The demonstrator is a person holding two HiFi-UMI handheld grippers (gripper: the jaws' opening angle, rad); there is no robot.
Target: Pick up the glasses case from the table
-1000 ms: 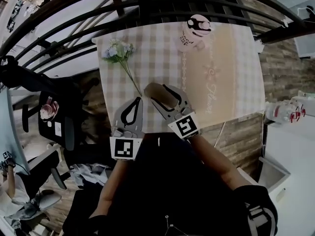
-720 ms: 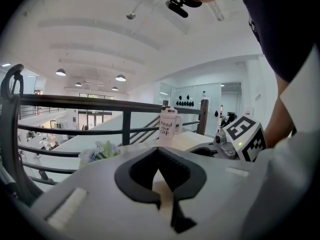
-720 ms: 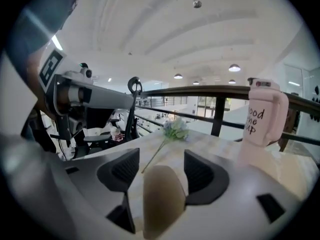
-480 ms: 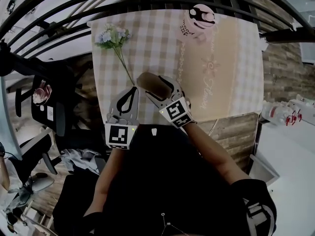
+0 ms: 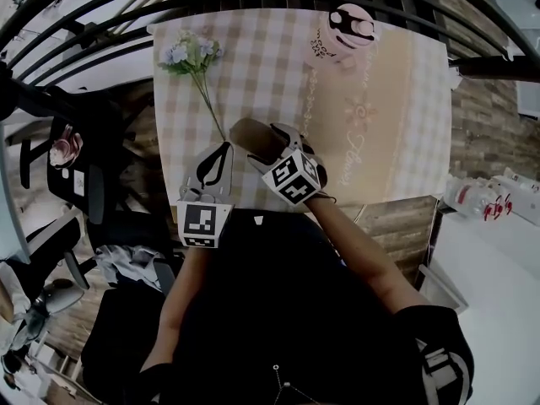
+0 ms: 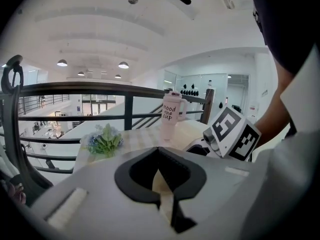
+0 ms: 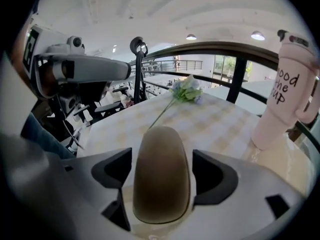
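Now the glasses case (image 5: 253, 137), a rounded brown shell, lies close to the near edge of the surface (image 5: 380, 142), left of that edge's middle, its long axis slanting toward the far left corner. The right tongs (image 5: 263, 148) straddle it: their jaws have just been opening and stand wide, one dark pad on each side of the case with a thin gap showing on both sides in the right gripper view, so the case sits between them without being pinched. Just beside them, toward the left edge, the left tongs (image 5: 226, 148) hang over the near edge with their jaws brought together at the tips and nothing in them. A sprig of pale flowers (image 5: 187, 57) lies at the far left corner, its stem running toward the case. A pink tumbler (image 5: 348, 28) stands upright at the far edge.
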